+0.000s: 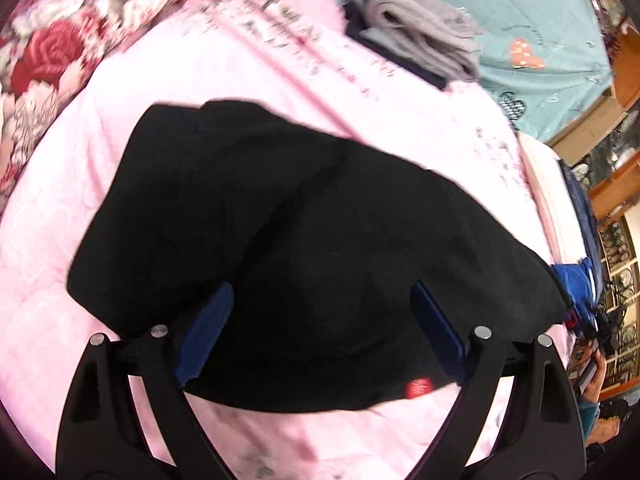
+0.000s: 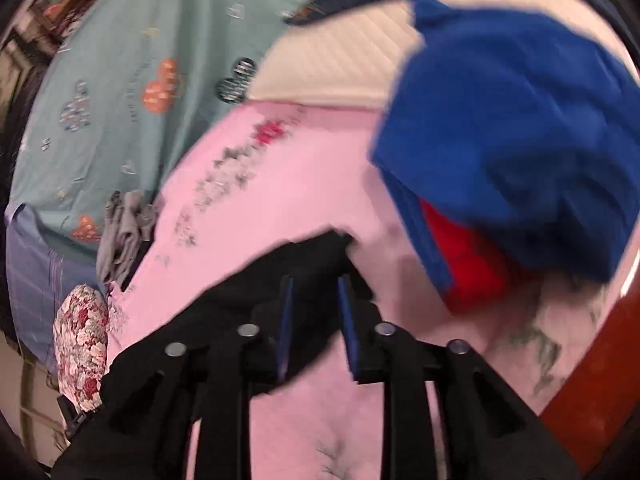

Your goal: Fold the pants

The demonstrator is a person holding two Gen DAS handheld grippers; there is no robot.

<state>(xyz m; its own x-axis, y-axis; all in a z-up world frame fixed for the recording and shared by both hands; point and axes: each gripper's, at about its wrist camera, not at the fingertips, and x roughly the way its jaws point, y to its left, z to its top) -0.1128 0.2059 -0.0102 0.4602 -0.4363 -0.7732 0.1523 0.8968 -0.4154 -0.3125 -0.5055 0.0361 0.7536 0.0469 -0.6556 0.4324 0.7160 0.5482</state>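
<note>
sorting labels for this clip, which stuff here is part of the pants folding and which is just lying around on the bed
Part of the job:
- black pants
- left gripper, open over the pants
- right gripper, closed on a pants edge

Just lying about:
- folded grey garment
- blue garment with red cloth under it
- floral pillow
- teal sheet

A bed fills both views, spread with a pink sheet [image 1: 280,60] printed with small grey and red flowers. Beyond the pink sheet lies a teal cover [image 1: 540,12] patterned with orange hearts. A floral red-and-white quilt [image 1: 60,40] bunches at the pink sheet's far left corner. A folded grey garment [image 1: 420,32] rests on a dark one where the pink sheet meets the teal cover. Right of the pink sheet stands wooden shelving [image 1: 616,208] crowded with small items. A quilted cream mattress [image 2: 340,60] shows at the sheet's edge.
</note>
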